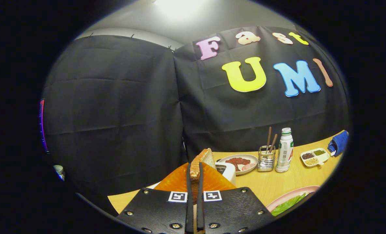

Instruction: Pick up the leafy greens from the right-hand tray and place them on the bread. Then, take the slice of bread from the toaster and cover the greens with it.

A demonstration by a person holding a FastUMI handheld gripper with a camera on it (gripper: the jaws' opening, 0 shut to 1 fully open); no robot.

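Between the gripper's [194,175] two fingers we see the slice of bread [202,162], held upright and edge-on, both fingers closed narrowly on its lower part. Its crust is golden brown along the near edge, and the pale, porous crumb face shows turned to the right. Just beyond the fingers lies an orange tray [176,182], and right of it, close behind the bread, stands the white toaster [227,170]. Further ahead on the wooden table [293,178] we see a plate of sliced meat [240,161], a wire holder with chopsticks [266,159], a white bottle with a green cap [285,150], a small divided dish of grains [314,157] and a blue cloth [339,143]. Right of the fingers, near us, a pink plate [292,195] holds the leafy greens [288,204], long and bright green.
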